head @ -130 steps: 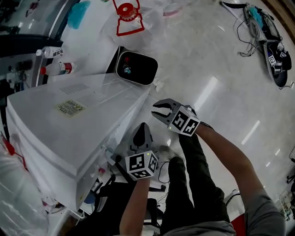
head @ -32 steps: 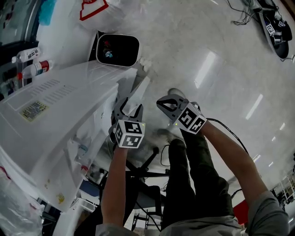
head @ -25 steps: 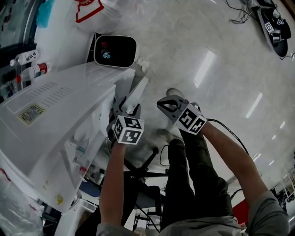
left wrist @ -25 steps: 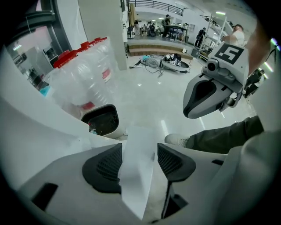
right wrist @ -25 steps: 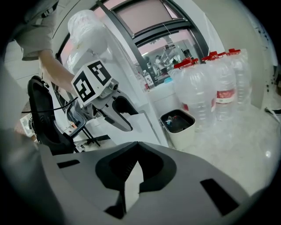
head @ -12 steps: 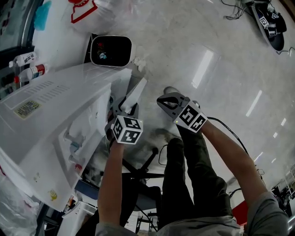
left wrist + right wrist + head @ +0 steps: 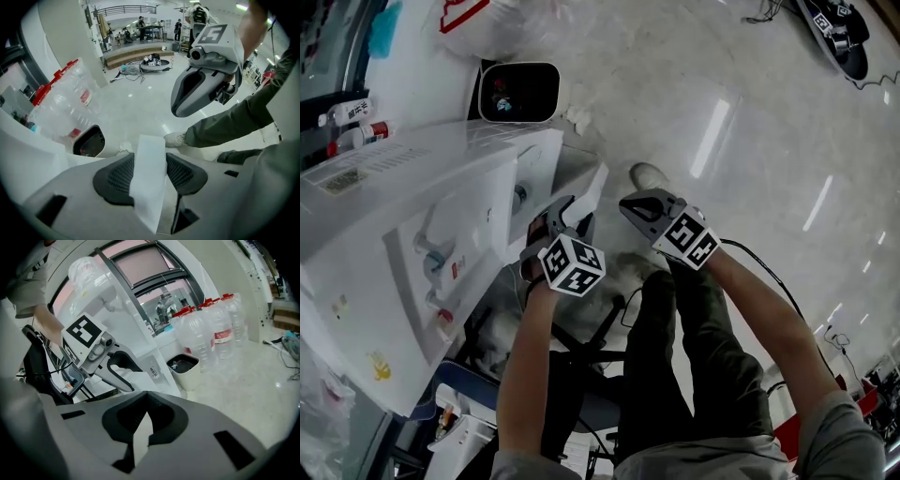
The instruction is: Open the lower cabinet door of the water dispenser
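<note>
The white water dispenser (image 7: 412, 206) stands at the left of the head view, its taps facing me. Its lower cabinet door (image 7: 589, 183) is swung out from the body. My left gripper (image 7: 565, 217) points steeply down and is shut on the door's free edge. In the left gripper view that white door edge (image 7: 149, 187) sits between both pads. My right gripper (image 7: 628, 208) hangs shut and empty over the floor just right of the door. It also hangs above the door edge as the right gripper (image 7: 187, 93), and the left gripper (image 7: 119, 369) shows against the door (image 7: 152, 369).
A white bin (image 7: 517, 91) with a dark opening stands on the floor beyond the dispenser. Several large water bottles (image 7: 211, 329) stand beside it. A black chair base (image 7: 581, 347) and my legs (image 7: 694, 375) are below the grippers. Other gear (image 7: 834, 28) lies on the floor far right.
The door has swung further out from the dispenser, with my left gripper on its edge moving along and rolling. My right gripper stays shut beside it.
</note>
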Demonstrator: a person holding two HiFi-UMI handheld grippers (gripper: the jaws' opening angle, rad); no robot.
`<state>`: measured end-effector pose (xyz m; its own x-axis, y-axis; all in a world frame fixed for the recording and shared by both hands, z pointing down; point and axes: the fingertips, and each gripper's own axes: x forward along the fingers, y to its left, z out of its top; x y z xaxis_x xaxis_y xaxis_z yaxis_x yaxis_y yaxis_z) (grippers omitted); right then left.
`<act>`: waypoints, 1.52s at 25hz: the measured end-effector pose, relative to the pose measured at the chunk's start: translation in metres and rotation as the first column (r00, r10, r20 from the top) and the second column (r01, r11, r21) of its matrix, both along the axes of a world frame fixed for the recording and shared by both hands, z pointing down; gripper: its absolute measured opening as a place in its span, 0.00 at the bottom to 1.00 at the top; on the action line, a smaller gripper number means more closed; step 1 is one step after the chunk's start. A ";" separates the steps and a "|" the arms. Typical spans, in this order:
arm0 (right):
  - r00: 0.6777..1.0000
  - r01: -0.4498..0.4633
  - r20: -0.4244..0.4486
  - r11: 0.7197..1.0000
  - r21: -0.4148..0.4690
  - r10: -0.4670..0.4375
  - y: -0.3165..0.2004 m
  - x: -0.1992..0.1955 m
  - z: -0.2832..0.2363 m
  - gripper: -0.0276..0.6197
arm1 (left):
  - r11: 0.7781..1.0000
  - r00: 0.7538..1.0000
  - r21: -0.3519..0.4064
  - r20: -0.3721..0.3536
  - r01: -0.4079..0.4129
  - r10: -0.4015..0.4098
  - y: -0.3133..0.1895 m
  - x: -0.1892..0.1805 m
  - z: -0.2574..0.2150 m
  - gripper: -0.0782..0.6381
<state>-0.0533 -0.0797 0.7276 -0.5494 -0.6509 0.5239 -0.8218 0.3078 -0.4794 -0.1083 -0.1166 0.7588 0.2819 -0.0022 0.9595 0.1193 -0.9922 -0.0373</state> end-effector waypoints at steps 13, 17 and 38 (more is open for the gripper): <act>0.995 -0.098 -0.023 0.995 0.004 0.099 0.064 -0.049 -0.003 0.06 | 0.962 0.961 0.017 -0.036 -0.274 0.274 0.076 -0.033 0.000 0.41; 0.993 -0.119 -0.026 0.993 0.003 0.119 0.082 -0.064 -0.007 0.06 | 0.935 0.934 0.019 -0.034 -0.354 0.355 0.097 -0.048 0.000 0.41; 0.986 -0.154 0.064 0.988 -0.013 0.154 0.124 -0.111 -0.010 0.06 | 0.626 0.627 0.058 0.147 -0.778 0.765 0.185 -0.172 0.006 0.41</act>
<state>-0.1644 0.0447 0.7171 -0.4759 -0.7263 0.4960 -0.8264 0.1762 -0.5348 -0.2799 0.0683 0.7647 0.1328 0.0697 0.9887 0.8481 -0.5242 -0.0770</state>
